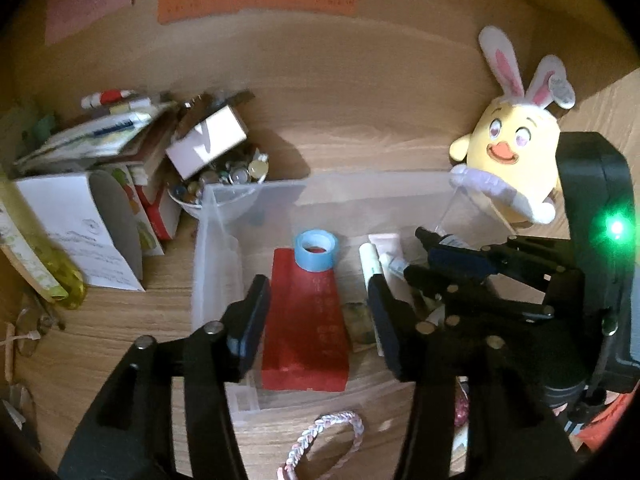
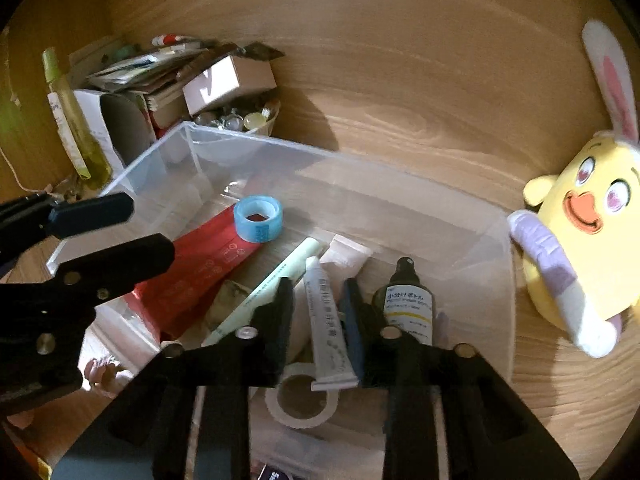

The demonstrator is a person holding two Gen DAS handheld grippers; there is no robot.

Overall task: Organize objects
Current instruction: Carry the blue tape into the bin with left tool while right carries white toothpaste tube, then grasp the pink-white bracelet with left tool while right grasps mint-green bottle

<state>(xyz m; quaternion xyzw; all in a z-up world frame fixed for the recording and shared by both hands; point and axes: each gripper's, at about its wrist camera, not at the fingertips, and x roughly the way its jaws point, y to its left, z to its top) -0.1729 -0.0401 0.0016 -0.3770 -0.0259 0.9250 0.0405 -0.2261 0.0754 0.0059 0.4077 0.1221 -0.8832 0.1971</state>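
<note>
Our right claw (image 2: 318, 316) is spread inside the clear bin (image 2: 360, 172), and a white tube (image 2: 326, 332) lies loose between its fingers, apparently untouched. Just right stands a dark bottle (image 2: 406, 304) with a Japanese label we cannot fully read; just left lies a pale green pen (image 2: 264, 288). Our left claw (image 1: 320, 320) hangs spread over the red pouch (image 1: 306, 320), blue tape roll (image 1: 316, 248) at its far end. The bin's far-right corner is bare. A yellow plush (image 2: 580, 240) sits on the counter (image 2: 400, 80) right of the bin.
</note>
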